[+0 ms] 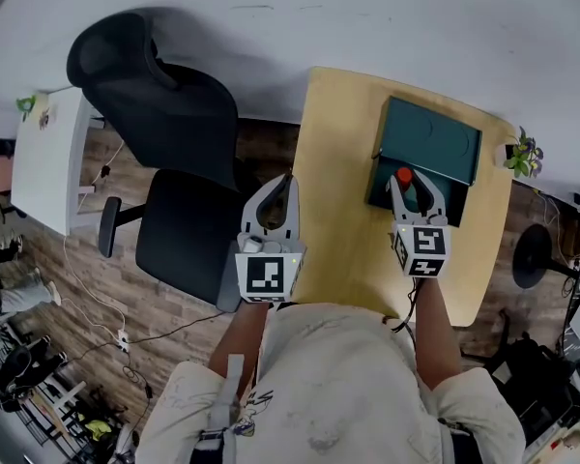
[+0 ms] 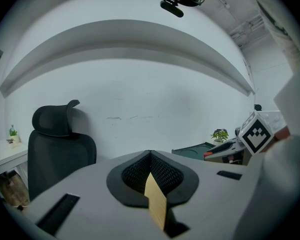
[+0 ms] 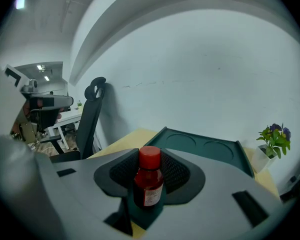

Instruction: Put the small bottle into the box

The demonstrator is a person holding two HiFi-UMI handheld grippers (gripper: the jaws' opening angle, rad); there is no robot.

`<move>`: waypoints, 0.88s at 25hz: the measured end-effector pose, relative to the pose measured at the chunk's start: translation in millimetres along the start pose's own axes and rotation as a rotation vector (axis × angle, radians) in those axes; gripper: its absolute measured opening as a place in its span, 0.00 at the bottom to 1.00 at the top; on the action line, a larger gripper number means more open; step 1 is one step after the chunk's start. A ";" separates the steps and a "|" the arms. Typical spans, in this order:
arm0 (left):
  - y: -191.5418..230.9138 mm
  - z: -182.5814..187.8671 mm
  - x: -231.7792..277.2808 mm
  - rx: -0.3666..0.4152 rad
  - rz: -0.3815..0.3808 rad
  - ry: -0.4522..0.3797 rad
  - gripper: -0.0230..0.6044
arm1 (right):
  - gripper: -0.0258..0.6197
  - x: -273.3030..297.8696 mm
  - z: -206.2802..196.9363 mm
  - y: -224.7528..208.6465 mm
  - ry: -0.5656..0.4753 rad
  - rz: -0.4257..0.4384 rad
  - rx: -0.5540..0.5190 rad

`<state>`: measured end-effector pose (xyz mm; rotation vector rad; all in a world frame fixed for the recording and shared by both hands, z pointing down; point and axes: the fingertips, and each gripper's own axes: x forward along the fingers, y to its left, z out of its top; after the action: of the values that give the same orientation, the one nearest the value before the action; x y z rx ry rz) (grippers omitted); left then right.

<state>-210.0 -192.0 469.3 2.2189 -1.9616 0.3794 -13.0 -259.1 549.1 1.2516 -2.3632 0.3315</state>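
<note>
The small bottle (image 3: 149,181) has a red cap, red stuff inside and a white label, but the print on the label is too small to read. The right gripper (image 3: 150,156) has its jaws clamped on the bottle, one on each side, and the bottle stands upright between them. In the head view the bottle's red cap (image 1: 403,175) shows over the dark open part of the green box (image 1: 430,141), at the 6 o'clock side of the box; I cannot tell if the bottle is touching the box. The box lid (image 3: 205,146) is open, at 12 o'clock from the bottle, and has two round shapes pressed into it. The left gripper (image 2: 150,156) has its jaws together with nothing in them, and it hangs by the worktop's 9 o'clock edge (image 1: 282,187). Each gripper carries a cube with black and white square marks and no words. The worktop (image 1: 353,211) is light yellow wood with round corners, and the box sits toward its 1 o'clock corner. A little plant (image 1: 525,153) in a white pot is at 3 o'clock from the box. A black chair (image 1: 164,162) stands at 9 o'clock from the worktop, and a white desk (image 1: 43,153) is farther that way. The wall (image 1: 367,17) is plain white. The floor (image 1: 106,288) is brown wood planks with thin cables lying on it.
</note>
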 end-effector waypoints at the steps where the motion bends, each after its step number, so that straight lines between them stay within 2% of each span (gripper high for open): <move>1: 1.0 0.2 0.8 -0.002 0.003 -0.005 0.05 | 0.27 2.4 -0.2 0.1 0.003 0.000 -0.001; 7: 2.2 -6.7 6.1 -0.002 -0.004 0.014 0.05 | 0.27 15.6 -4.0 -0.2 0.023 0.002 -0.019; 11: 0.8 -1.2 10.9 0.001 -0.008 -0.024 0.05 | 0.27 20.3 -8.0 -0.5 0.032 0.000 -0.025; 17: 0.1 -4.9 12.4 -0.024 -0.014 0.002 0.05 | 0.27 23.1 -8.4 0.6 0.031 -0.005 -0.018; 22: -3.7 -5.5 13.1 -0.008 -0.026 0.003 0.05 | 0.27 19.5 -10.2 2.6 0.029 -0.004 -0.033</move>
<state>-205.4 -202.4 478.6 2.2349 -1.9278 0.3717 -21.9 -267.6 567.5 1.2283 -2.3317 0.3065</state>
